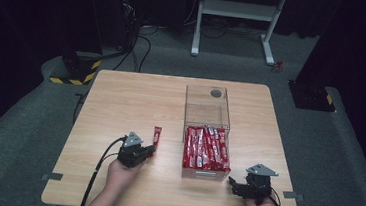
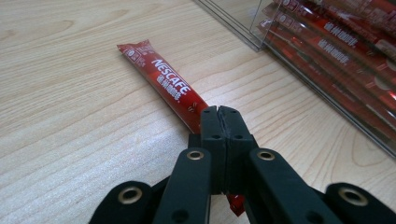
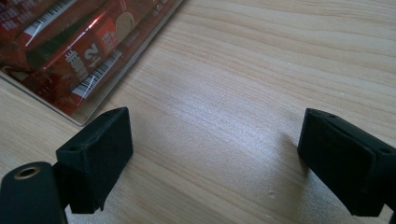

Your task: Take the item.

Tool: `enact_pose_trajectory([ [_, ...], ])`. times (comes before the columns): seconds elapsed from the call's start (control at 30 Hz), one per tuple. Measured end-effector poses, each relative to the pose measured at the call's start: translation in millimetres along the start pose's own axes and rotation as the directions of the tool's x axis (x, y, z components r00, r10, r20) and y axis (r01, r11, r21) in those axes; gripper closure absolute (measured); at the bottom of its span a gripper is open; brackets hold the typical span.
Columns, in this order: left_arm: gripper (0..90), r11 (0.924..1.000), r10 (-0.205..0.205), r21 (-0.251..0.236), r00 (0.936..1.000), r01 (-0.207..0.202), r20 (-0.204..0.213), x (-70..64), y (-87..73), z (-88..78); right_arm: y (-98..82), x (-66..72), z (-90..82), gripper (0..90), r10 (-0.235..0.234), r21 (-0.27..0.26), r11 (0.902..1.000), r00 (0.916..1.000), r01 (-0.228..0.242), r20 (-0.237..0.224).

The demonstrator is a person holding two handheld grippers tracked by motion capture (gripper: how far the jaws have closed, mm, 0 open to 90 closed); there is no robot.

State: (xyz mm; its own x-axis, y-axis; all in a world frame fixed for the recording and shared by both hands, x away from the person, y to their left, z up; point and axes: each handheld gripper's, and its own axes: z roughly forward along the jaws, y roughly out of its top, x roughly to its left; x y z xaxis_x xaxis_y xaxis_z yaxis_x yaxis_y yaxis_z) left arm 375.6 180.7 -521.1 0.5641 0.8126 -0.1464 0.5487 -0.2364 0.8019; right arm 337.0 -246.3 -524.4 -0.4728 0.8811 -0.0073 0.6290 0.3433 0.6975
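Left gripper (image 1: 142,151) sits low over the near end of a red coffee stick (image 1: 157,136) lying on the desk (image 1: 121,97). Right gripper (image 1: 236,184) rests at the near right corner of a clear box (image 1: 208,103) packed with red sticks (image 1: 206,147).

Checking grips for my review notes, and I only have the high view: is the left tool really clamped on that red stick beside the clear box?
Observer: Yes. In the left gripper view the left tool is shut on the Nescafé stick, gripping it close to its near end.
Operator: Any print I can log?
Observer: NESCAFE runs along the wrapper in white letters.
Operator: And the right tool?
Observer: The right tool is open, with its jaws wide apart over bare table, just beside the clear box.
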Motion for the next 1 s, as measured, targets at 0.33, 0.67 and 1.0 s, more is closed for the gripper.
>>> enact_pose_trajectory([
  [0.33, 75.4, 0.9999, -0.003, -0.012, 1.0000, 0.003, 0.001, 1.3, -0.7, -1.8, -0.1, 0.0, -0.1, 10.1, -0.002, 0.000, 1.0000, 1.0000, 0.002, -0.001],
  [0.67, 60.6, 0.9987, -0.013, -0.049, 0.9989, 0.015, 0.046, 8.1, -1.0, -16.3, -0.1, 0.0, -0.1, 10.1, -0.003, 0.000, 1.0000, 1.0000, 0.003, -0.001],
  [1.0, 44.1, 0.9995, 0.001, -0.033, 0.9999, -0.001, 0.010, 22.0, -5.4, -34.4, -0.1, 0.0, -0.2, 10.1, -0.002, 0.001, 1.0000, 1.0000, 0.002, -0.003],
])
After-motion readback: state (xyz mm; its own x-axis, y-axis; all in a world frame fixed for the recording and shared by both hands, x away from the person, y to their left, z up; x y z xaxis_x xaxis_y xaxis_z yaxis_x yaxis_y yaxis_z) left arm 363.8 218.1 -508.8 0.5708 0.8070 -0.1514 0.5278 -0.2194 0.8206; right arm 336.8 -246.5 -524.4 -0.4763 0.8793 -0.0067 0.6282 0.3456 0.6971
